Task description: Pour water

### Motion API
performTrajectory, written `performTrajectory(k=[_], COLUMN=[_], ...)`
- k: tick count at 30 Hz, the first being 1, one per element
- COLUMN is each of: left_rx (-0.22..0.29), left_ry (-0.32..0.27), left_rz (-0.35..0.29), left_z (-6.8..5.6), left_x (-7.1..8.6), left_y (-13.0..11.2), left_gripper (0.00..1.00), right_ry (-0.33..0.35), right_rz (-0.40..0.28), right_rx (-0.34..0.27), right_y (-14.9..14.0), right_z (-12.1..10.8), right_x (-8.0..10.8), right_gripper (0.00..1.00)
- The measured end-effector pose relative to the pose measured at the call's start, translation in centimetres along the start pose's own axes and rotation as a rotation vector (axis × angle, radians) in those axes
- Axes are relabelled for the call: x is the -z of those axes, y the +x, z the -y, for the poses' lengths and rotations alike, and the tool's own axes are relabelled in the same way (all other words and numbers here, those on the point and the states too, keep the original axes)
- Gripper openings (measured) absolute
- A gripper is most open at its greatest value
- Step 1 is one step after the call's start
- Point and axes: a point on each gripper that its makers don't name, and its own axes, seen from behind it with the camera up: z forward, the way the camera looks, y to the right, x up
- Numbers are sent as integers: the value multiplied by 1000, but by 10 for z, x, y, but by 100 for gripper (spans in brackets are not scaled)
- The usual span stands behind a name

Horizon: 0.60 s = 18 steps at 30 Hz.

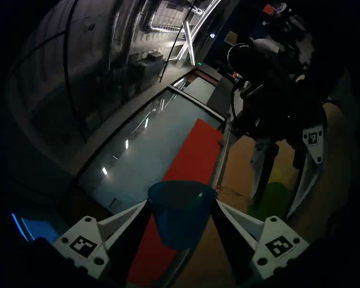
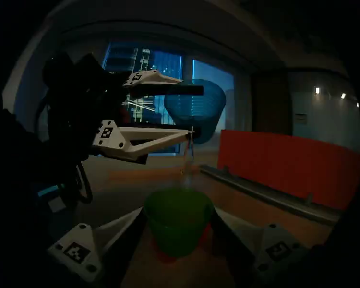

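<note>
While the room lies dim around you, the largest thing is the window (image 2: 156, 72), one wide glazed wall with lit towers beyond it. Next comes one long red panel (image 2: 285, 163), standing along the far edge of the one wooden table (image 1: 235, 168).

You hold two grippers. Your left gripper (image 2: 195, 109) is raised above the table with its fingers stacked one over the other, as the right gripper view shows; both fingers clamp the blue cup (image 2: 206, 108). Your right gripper (image 2: 178, 211) sits lower, its two fingers closed on either side of the green cup (image 2: 177, 228).

There are two cups, one per gripper. The blue one is tipped on its side, with its mouth facing you in the right gripper view and its lower lip over the green one. The green cup stands upright and mouth up, directly below and apart from the blue cup (whether its base touches the table, I cannot tell). In the left gripper view the green cup shows past the blue cup, between your right gripper's two pale fingers.

Smallest of all is one thin, faint stream of water (image 2: 186, 158), running from the blue cup's lip down toward the green cup's open mouth.
</note>
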Motion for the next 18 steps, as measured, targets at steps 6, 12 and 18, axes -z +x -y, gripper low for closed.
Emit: performTrajectory(k=[6, 12, 18], left_rx=[-35, -59, -90], left_ry=[7, 10, 18], left_rz=[-2, -3, -6], left_z=[2, 4, 7], left_x=[-1, -2, -2], left_y=[3, 5, 8], left_gripper=[85, 85, 85], right_ry=[-1, -2, -4], right_rz=[0, -1, 1], right_rx=[1, 5, 9], right_y=[0, 2, 3], right_z=[0, 0, -1], right_x=[0, 1, 2], right_gripper=[94, 94, 94])
